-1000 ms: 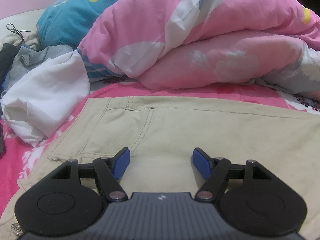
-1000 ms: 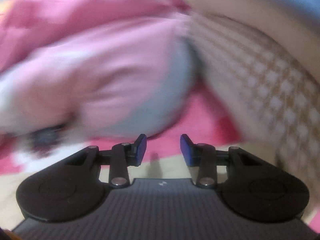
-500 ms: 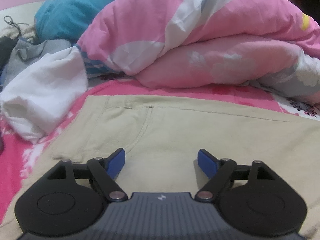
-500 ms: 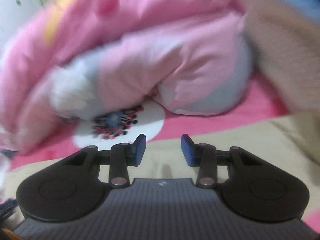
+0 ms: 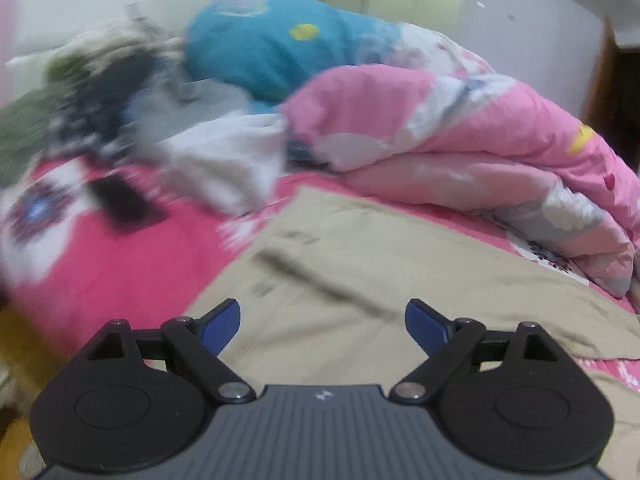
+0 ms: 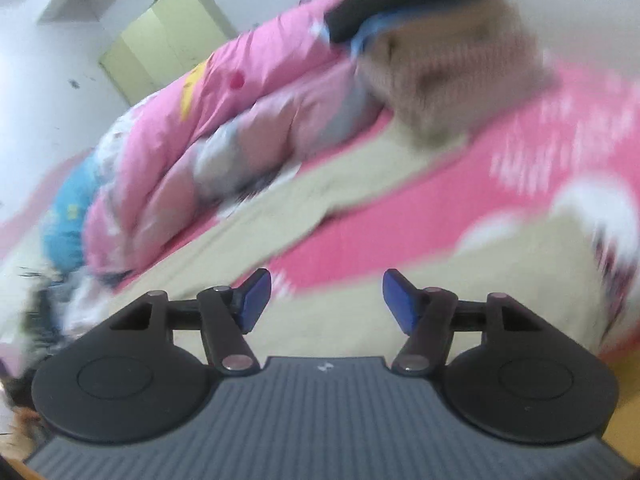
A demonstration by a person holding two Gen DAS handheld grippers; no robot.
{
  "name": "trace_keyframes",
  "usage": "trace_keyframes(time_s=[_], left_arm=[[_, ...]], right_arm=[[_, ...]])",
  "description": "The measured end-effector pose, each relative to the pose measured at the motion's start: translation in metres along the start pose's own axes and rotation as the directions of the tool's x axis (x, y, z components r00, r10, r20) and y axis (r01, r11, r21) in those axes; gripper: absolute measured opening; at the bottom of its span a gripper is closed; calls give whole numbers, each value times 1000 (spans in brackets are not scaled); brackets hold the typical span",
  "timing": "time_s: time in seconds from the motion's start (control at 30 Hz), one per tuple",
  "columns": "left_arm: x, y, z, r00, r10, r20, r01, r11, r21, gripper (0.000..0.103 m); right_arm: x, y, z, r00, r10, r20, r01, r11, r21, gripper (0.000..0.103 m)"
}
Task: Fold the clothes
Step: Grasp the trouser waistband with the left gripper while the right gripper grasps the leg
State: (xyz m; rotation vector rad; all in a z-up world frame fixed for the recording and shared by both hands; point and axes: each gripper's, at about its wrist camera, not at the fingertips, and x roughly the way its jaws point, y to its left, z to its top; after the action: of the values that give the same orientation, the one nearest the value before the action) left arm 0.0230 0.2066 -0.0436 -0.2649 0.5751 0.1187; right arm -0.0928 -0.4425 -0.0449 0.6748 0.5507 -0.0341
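My left gripper [image 5: 323, 326] and right gripper [image 6: 326, 300] both gape wide, holding nothing — the beige trousers [image 5: 392, 280] lie spread on the pink bedsheet [image 5: 120, 264], beside the pink quilt [image 5: 460, 136].

I count one pair of beige trousers [image 5: 400, 264] spread across the lower middle of my left view, and one pink duvet [image 5: 460, 132] bunched at the right. One blue pillow [image 5: 272, 48] sits at upper centre, one white garment [image 5: 224, 160] beside it. Two grippers, one per camera; the dark heap upper left is too blurred to count.
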Motion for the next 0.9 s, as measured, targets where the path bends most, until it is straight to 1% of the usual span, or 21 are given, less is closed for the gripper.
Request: trace_keyframes(time_s=[0.07,0.13,0.2,0.27,0.3,0.37,0.4,0.47,0.57,0.63,0.67,0.73,0.77,0.8,0.83,0.87,0.9], left_arm=[[-22,28,-19,1000,11,17,-10,998,-59,90],[-40,59,-41,1000,-6,19,9,989,-145,90],[-50,87,-64,1000,-14,0,14,970,-243,90],[-52,107,-83,999,-26,-28,15,942,-336,90],[-51,114,-91,999,-39,-39,21,926,-378,90],[-46,121,-101,996,-78,-43,52,895,-443,90],[-40,119,-102,994,-103,-41,73,886,-459,90],[-29,115,-103,988,-151,-36,114,865,-489,90],[-13,108,-106,975,-222,-26,174,828,-534,90],[-2,103,-107,963,-269,-18,213,799,-562,89],[4,101,-108,956,-292,-13,232,784,-576,89],[15,98,-110,947,-322,-13,249,755,-607,87],[18,98,-110,945,-326,-13,249,748,-616,86],[20,97,-110,945,-327,-13,248,743,-622,84],[22,97,-110,945,-328,-13,247,738,-628,78],[23,98,-109,945,-328,-14,246,734,-633,75],[23,99,-109,945,-327,-15,243,732,-637,69]], right_arm=[[-5,-20,-27,999,37,-12,-36,995,91,64],[-10,-40,-54,997,76,-21,-71,981,181,64],[-14,-60,-81,993,115,-22,-105,957,272,65],[-18,-82,-105,987,159,13,-153,916,371,68],[-20,-93,-117,983,180,34,-178,890,419,72],[-19,-113,-138,974,213,83,-225,828,513,79],[-17,-122,-148,969,223,104,-243,794,557,79],[-10,-133,-162,962,239,133,-269,742,614,80],[6,-139,-177,952,263,155,-298,691,659,80],[17,-141,-185,944,281,172,-320,658,682,80],[23,-140,-188,944,282,173,-320,644,695,81],[32,-137,-191,948,274,165,-307,633,710,81],[36,-136,-192,949,273,160,-302,630,715,81],[39,-133,-192,947,281,154,-304,638,708,81],[42,-129,-190,947,285,147,-304,651,696,81],[44,-125,-188,947,289,143,-306,664,683,81],[44,-120,-186,945,292,148,-314,675,668,81]])
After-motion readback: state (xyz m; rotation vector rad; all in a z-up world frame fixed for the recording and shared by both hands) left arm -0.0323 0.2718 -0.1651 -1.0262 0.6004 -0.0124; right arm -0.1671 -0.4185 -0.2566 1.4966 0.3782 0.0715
